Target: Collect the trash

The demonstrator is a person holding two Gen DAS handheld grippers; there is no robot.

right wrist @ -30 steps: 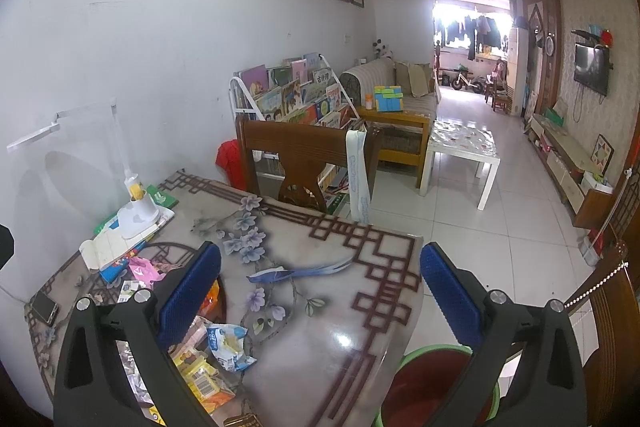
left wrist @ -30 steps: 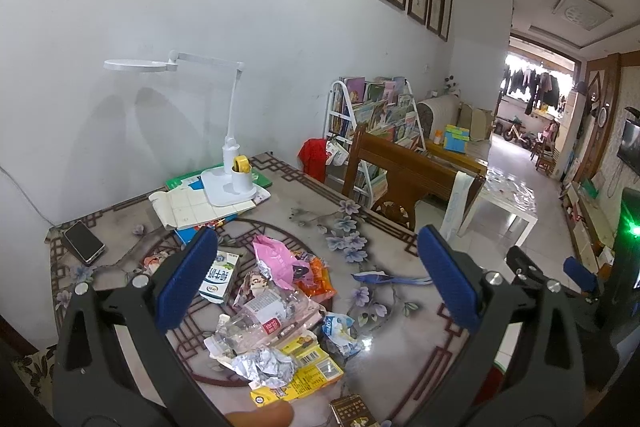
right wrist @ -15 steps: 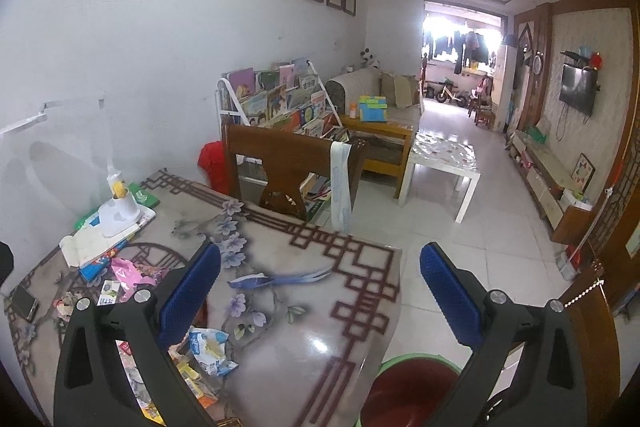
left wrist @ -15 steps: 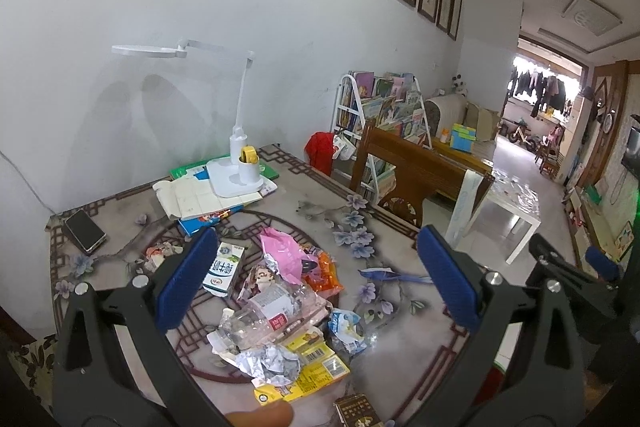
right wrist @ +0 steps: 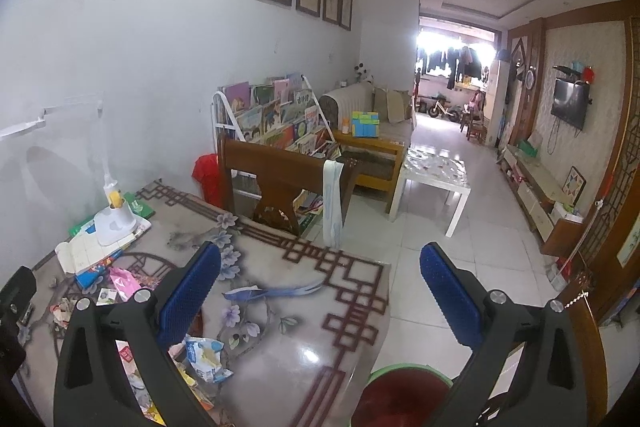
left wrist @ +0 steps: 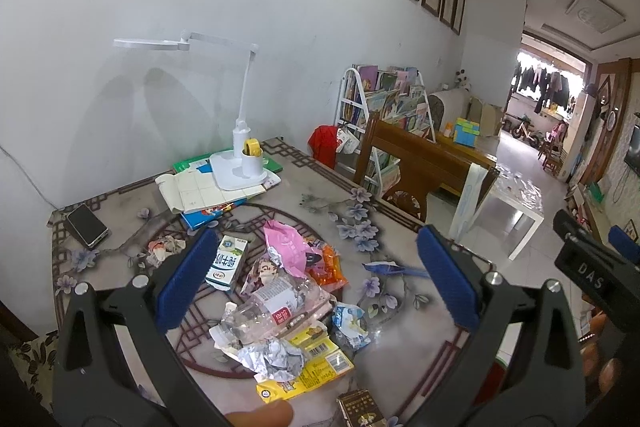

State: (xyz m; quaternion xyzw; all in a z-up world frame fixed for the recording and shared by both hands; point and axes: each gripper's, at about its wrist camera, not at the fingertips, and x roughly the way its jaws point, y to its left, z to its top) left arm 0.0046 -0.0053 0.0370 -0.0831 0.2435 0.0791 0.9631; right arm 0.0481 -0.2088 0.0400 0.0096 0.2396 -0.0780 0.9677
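Both grippers hang above the table with nothing in them: my left gripper [left wrist: 316, 275] has its blue pads spread wide over the trash pile [left wrist: 288, 303], and my right gripper [right wrist: 320, 291] is just as wide, out over the table's right edge.

That pile sits in the round pattern of the table [left wrist: 400, 311]: a crushed clear bottle [left wrist: 276, 307] in the middle, a pink wrapper [left wrist: 290, 247] and an orange packet [left wrist: 328, 267] behind it, a small milk carton [left wrist: 227, 261] to the left, crumpled foil [left wrist: 272, 357] on a yellow package [left wrist: 316, 359] nearest me, and a blue-white wrapper [left wrist: 348, 321] to the right. A green-rimmed bin [right wrist: 404, 391] shows just below the table edge, under my right gripper.

I judge the first pick comes next. I would drop the left gripper straight onto the bottle, the bulkiest piece, and close across its narrow side so it does not squirt away. Thin wrappers I would pinch at a raised fold. The phone [left wrist: 86, 225], the lamp [left wrist: 244, 163] and the books [left wrist: 200, 195] stay where they are.
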